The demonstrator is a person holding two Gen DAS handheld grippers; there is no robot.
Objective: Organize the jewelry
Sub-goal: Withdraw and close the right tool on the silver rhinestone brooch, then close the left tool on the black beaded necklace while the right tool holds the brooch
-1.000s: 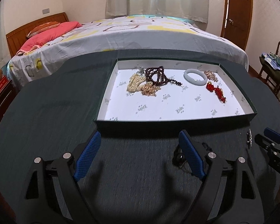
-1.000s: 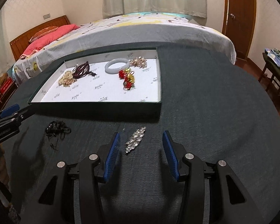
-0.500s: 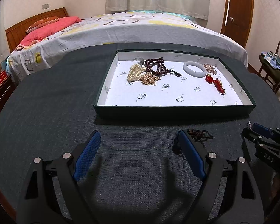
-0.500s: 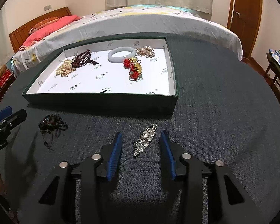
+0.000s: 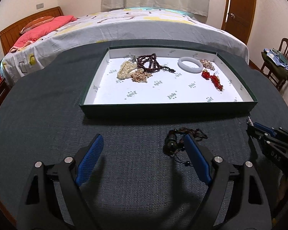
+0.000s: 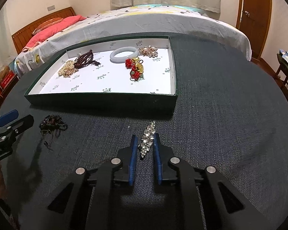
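A green tray with a white lining holds pearl and dark bead strands, a white bangle, a red charm and a gold brooch. A rhinestone hair clip lies on the dark cloth between the fingers of my right gripper, which are narrowed around it with small gaps still showing. A black cord bracelet lies by the right finger of my left gripper, which is wide open.
The round table has a dark cloth. A bed stands behind it, a wooden door at back right, and a chair with clothes to the right.
My right gripper moved forward over the hair clip and its fingers closed in around it. My left gripper drew back a little, and the black bracelet now shows beside its right finger.
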